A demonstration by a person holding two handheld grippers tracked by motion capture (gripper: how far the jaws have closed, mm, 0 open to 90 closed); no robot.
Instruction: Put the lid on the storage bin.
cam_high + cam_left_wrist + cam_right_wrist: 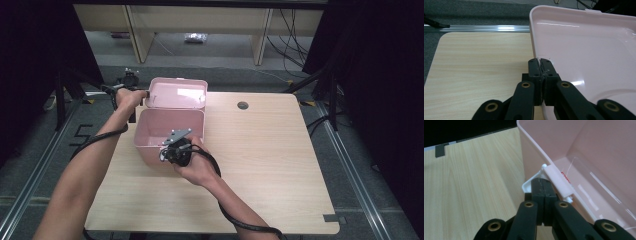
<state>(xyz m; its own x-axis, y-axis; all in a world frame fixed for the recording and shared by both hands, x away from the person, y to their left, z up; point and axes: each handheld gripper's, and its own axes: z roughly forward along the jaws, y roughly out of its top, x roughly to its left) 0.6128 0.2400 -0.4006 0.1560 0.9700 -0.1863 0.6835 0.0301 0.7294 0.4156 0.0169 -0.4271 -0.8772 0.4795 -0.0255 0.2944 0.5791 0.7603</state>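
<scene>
Soft, even light falls from overhead on the table (260,165), which reads bright against dark curtains (380,100) at both sides. Shadows under the arms are faint and short. The high view is slightly soft and low in detail. In the left gripper view a white streak of glare crosses the pink lid (586,50) (a second, smaller gleam sits lower down). In the right gripper view the pink box (584,150) shows thin bright reflections, and the black jaws at the bottom edge look blurred.
</scene>
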